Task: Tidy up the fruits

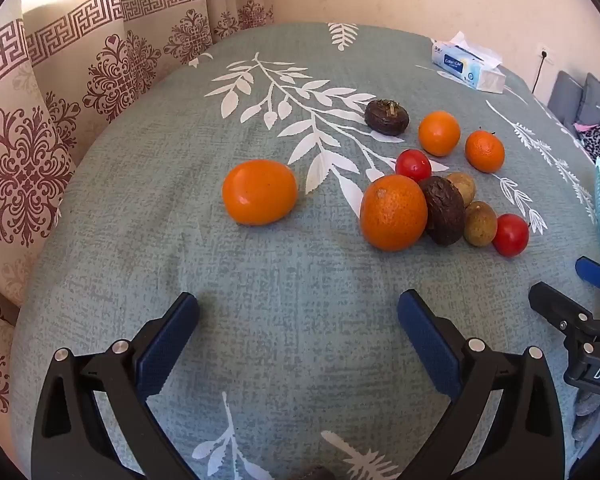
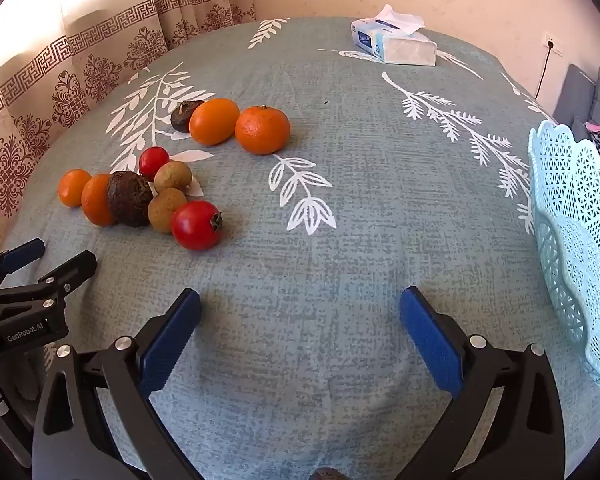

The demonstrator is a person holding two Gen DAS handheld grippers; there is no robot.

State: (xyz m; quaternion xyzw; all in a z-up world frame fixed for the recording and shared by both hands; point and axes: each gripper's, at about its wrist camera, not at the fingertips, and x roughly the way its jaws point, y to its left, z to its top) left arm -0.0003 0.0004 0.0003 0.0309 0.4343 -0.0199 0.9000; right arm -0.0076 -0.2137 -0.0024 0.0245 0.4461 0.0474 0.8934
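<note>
Several oranges lie on the grey-green leaf-print cloth (image 1: 284,264), one alone (image 1: 259,192) and one large (image 1: 393,212) in a cluster with a dark wrinkled fruit (image 1: 443,210), two tan round fruits (image 1: 480,223) and two red fruits (image 1: 510,234). In the right wrist view the near red fruit (image 2: 196,225) heads that cluster, with two oranges (image 2: 262,129) farther back. A pale blue lattice basket (image 2: 572,232) stands at the right. My left gripper (image 1: 299,304) and my right gripper (image 2: 300,300) hover open over bare cloth, short of the fruit, with nothing between their fingers.
A tissue pack (image 2: 396,42) lies at the far side of the cloth. Patterned curtains (image 1: 40,152) hang along the left, and grey cushions (image 2: 580,96) sit beyond the right edge. The two grippers are side by side, each seen in the other's view.
</note>
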